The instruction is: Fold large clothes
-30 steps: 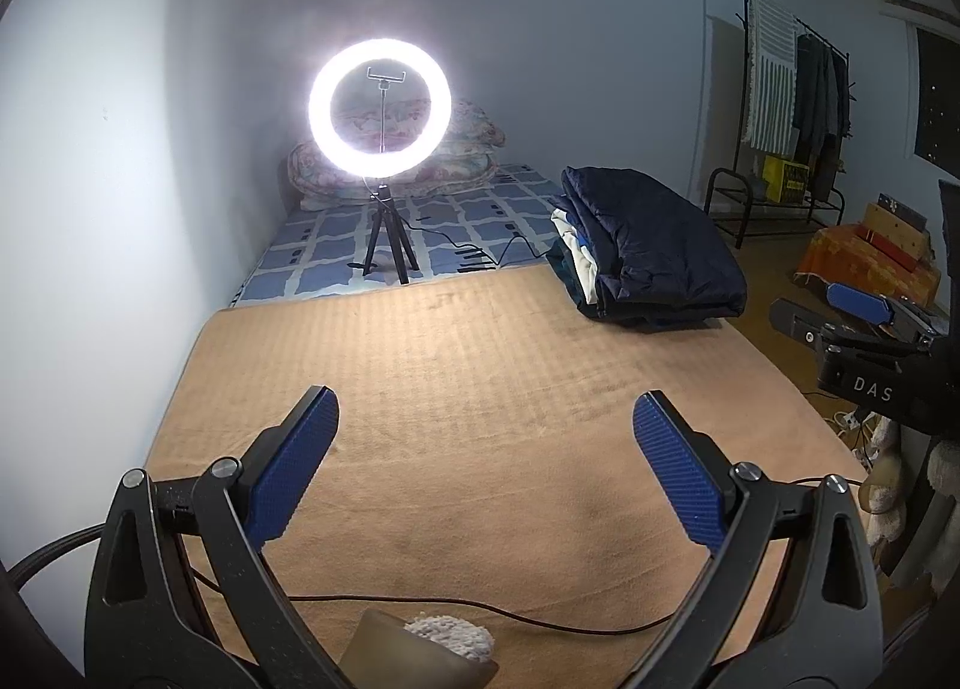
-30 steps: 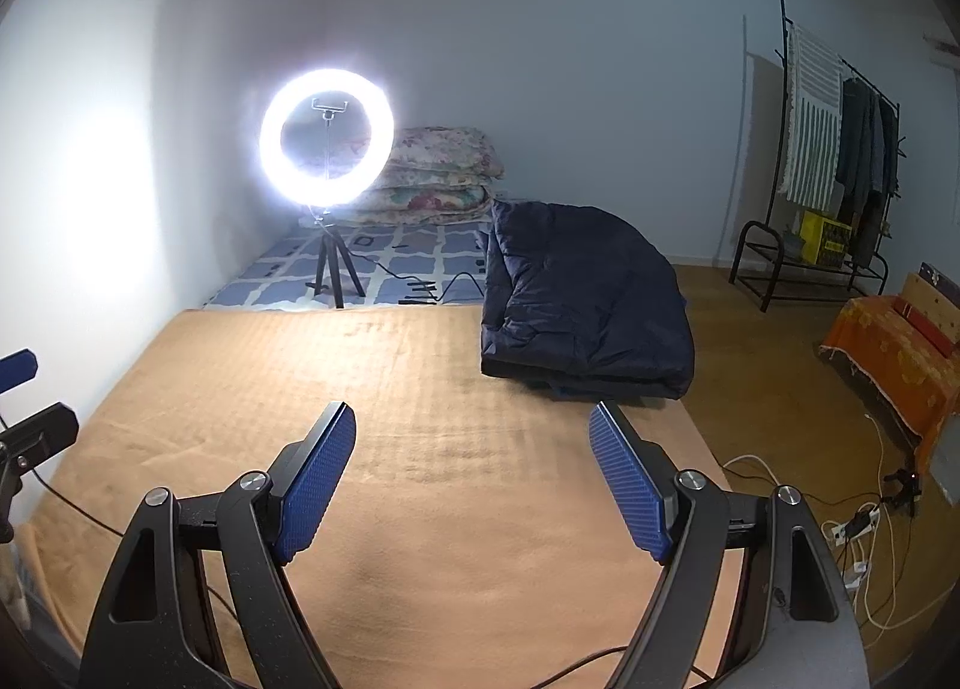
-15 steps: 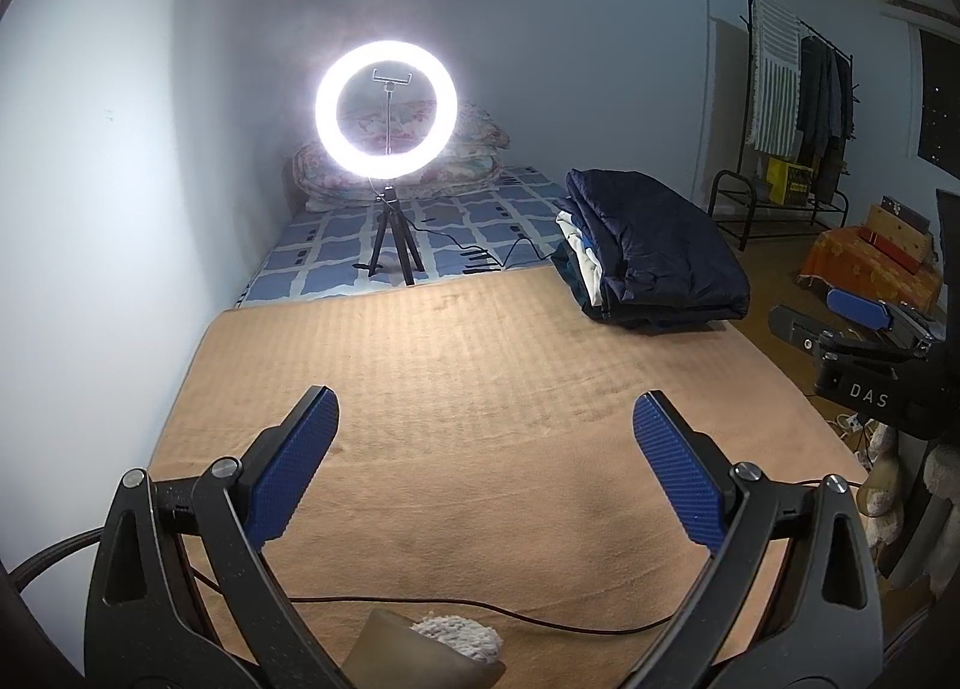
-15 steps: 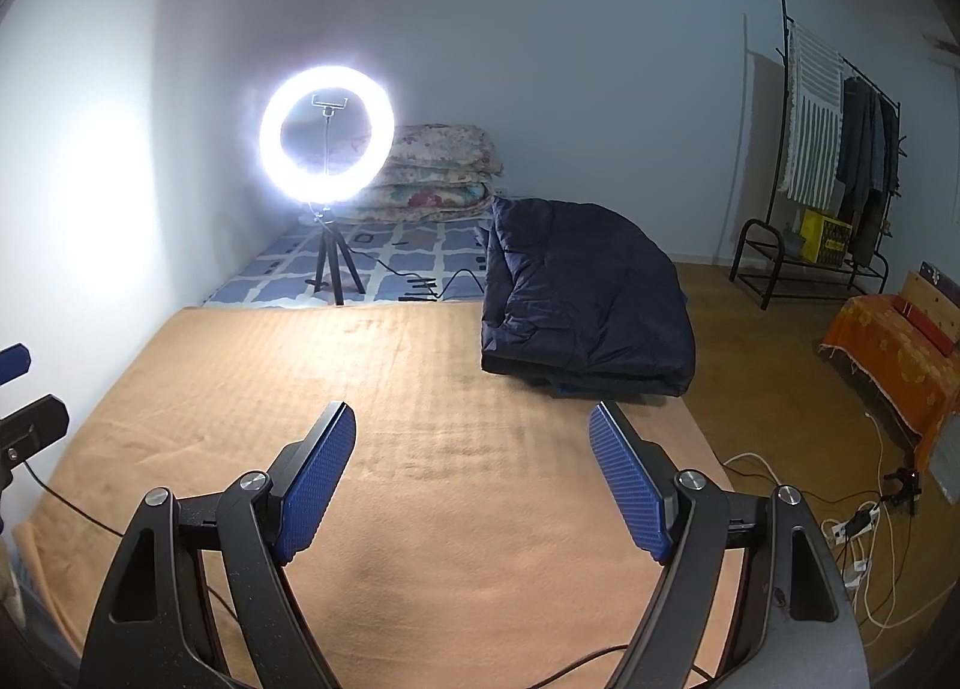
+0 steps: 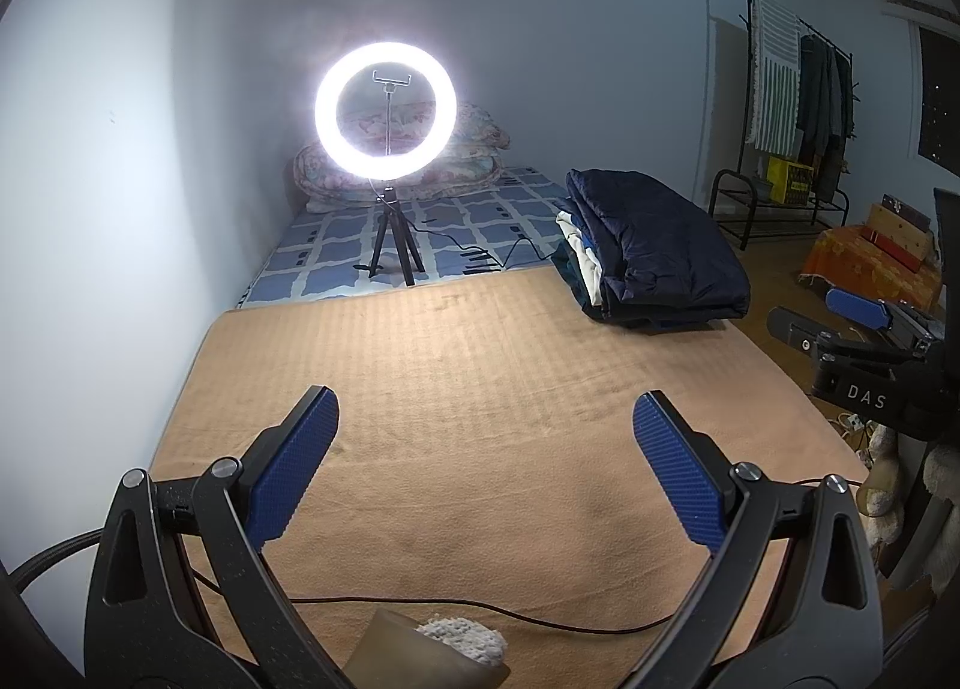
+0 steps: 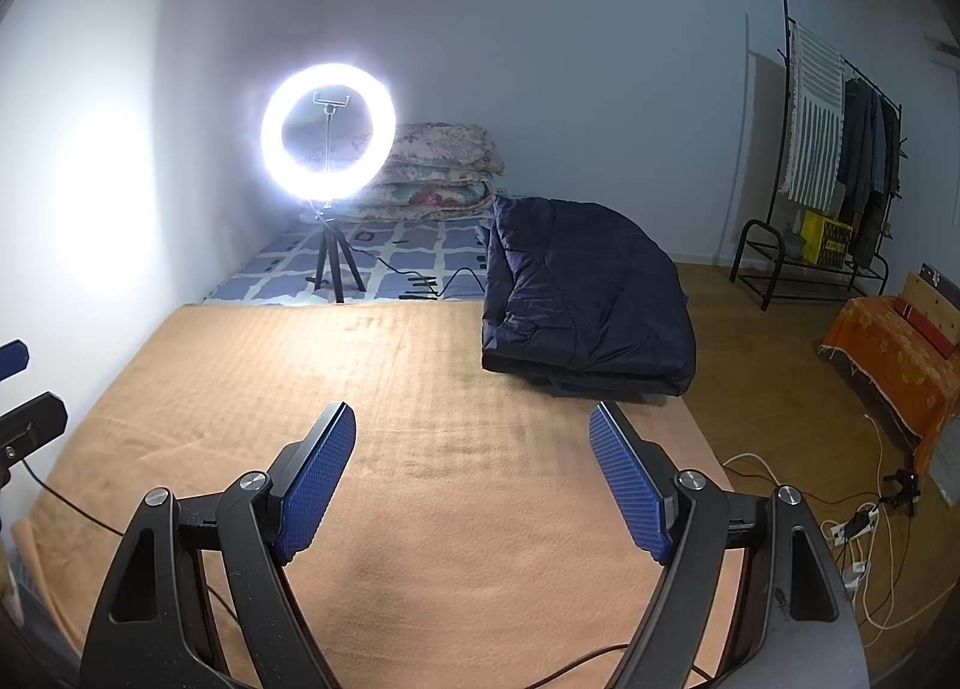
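A white-walled room (image 6: 540,29) with a wooden floor (image 6: 774,389) is showing in both views. A bed is filling most of each frame, covered by a tan blanket (image 5: 480,389) lying flat, with a blue checked sheet (image 5: 336,263) showing at its far end. A folded dark navy jacket (image 6: 588,299) is resting on the far right part of the blanket, on top of other folded clothes (image 5: 579,263) whose light edges are peeking out on its left side. A clothes rack (image 6: 840,149) is standing against the right wall, with garments hanging on it. Folded floral quilts (image 6: 438,173) are sitting stacked at the head of the bed. A lit ring light (image 5: 384,107) on a small tripod is standing on the checked sheet. The left tongs (image 5: 483,449) are hovering over the near blanket, released and holding nothing. The right tongs (image 6: 471,461) are likewise spread wide and empty, well short of the jacket. A black cable (image 5: 480,611) is running across the blanket's near edge.
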### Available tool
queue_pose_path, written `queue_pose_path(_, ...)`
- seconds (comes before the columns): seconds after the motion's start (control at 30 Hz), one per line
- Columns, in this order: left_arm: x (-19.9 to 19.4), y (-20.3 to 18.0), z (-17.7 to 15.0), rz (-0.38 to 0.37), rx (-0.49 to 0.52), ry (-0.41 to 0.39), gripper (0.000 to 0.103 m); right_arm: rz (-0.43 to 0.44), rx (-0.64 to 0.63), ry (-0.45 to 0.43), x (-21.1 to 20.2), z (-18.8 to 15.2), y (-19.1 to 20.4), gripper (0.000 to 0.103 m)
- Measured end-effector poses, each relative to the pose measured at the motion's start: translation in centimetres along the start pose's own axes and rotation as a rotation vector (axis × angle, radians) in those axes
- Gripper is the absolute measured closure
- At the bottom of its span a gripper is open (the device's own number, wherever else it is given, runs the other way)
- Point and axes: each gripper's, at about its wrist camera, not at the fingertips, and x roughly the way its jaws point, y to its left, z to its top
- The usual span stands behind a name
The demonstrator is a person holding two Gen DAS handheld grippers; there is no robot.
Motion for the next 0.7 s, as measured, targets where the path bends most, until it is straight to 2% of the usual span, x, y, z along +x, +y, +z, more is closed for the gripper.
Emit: queue_pose_path(0.7,0.09,-0.05,-0.18,-0.005,0.007,0.007,0.003,0.003,-0.011,0.010,-0.15,-0.40,-0.33,0.023)
